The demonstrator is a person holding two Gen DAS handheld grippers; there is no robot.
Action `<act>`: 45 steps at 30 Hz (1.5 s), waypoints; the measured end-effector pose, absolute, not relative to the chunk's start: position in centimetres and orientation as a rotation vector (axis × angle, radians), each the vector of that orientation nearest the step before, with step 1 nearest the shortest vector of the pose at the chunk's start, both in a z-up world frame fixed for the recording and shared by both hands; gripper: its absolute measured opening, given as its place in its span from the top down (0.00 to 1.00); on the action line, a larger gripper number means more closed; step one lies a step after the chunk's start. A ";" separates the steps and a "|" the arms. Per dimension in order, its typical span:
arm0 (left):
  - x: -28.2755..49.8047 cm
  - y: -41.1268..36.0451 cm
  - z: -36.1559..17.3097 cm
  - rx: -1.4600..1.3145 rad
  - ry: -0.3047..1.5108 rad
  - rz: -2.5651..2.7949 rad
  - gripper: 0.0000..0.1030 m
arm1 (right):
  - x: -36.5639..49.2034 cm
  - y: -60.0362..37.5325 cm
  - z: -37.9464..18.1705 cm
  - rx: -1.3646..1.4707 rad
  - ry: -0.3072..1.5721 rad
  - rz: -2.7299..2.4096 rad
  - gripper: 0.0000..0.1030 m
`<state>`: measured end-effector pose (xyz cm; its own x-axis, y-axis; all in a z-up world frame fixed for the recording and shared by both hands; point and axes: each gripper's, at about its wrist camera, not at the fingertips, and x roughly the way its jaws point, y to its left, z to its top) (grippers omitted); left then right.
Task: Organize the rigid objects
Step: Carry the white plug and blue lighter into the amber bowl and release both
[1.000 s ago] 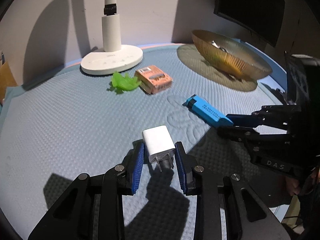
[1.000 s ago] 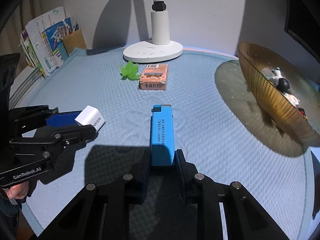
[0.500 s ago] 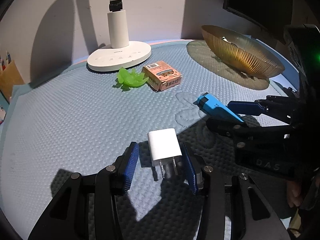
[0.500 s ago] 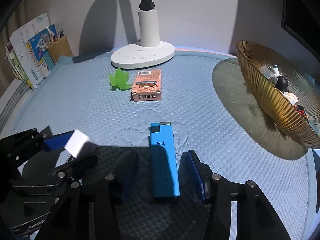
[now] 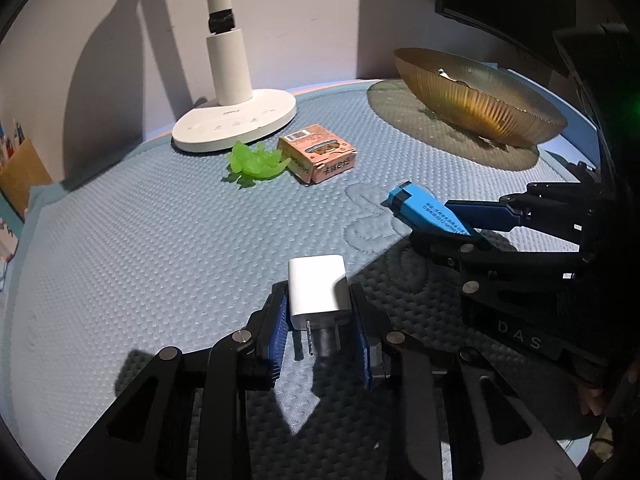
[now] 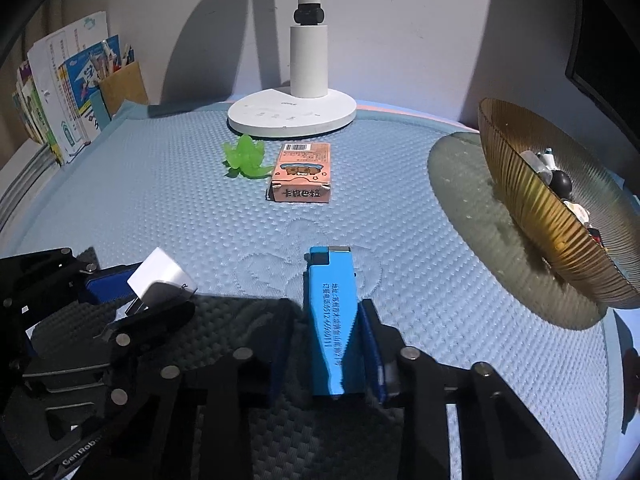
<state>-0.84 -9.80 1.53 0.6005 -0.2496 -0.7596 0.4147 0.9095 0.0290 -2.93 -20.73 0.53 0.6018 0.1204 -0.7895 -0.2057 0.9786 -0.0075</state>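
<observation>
While both grippers clamp items, open mat [image 6: 160,208] spreads ahead

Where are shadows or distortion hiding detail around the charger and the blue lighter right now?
Left wrist: the left gripper shades the mat around the white charger's prongs; the fisheye curves the mat. Right wrist: dark shadow covers the blue lighter's lower end at the right gripper; the amber bowl stretches at the edge.

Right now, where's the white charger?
In the left wrist view, the white charger sits between the left hand-held gripper pads, prongs facing the camera, left of the blue lighter.
</observation>
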 end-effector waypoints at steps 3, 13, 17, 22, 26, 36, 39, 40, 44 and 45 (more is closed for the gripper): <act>-1.3 -9.9 2.0 0.215 0.820 -0.391 0.76 | -3.5 -21.2 0.7 -0.078 0.910 0.187 0.77; -2.3 -12.6 6.0 0.198 0.728 -0.469 0.76 | -6.4 -27.5 4.3 0.082 0.868 0.147 0.77; -1.3 -15.3 7.5 0.224 0.707 -0.505 0.76 | -7.3 -31.5 7.4 0.144 0.795 0.105 0.77; 1.3 -19.9 11.2 0.229 0.637 -0.562 0.76 | -6.2 -37.6 10.9 0.202 0.729 -0.021 0.77; 5.4 -23.6 12.8 0.150 0.659 -0.619 0.76 | -3.6 -41.7 12.5 0.241 0.707 -0.109 0.77; 10.8 -30.3 8.4 0.130 0.798 -0.626 0.75 | 2.0 -46.1 8.7 0.280 0.827 -0.206 0.77; 10.8 -30.8 8.4 0.156 0.790 -0.599 0.67 | 2.1 -46.5 7.8 0.328 0.809 -0.161 0.77; 10.6 -30.6 8.7 0.160 0.779 -0.587 0.58 | 2.1 -46.5 7.8 0.336 0.798 -0.143 0.72; 9.1 -26.7 10.8 0.077 0.682 -0.549 0.13 | 0.6 -46.6 8.5 0.346 0.752 -0.188 0.39; 8.9 -25.8 11.1 0.067 0.676 -0.539 0.13 | 0.0 -46.5 8.8 0.356 0.735 -0.191 0.39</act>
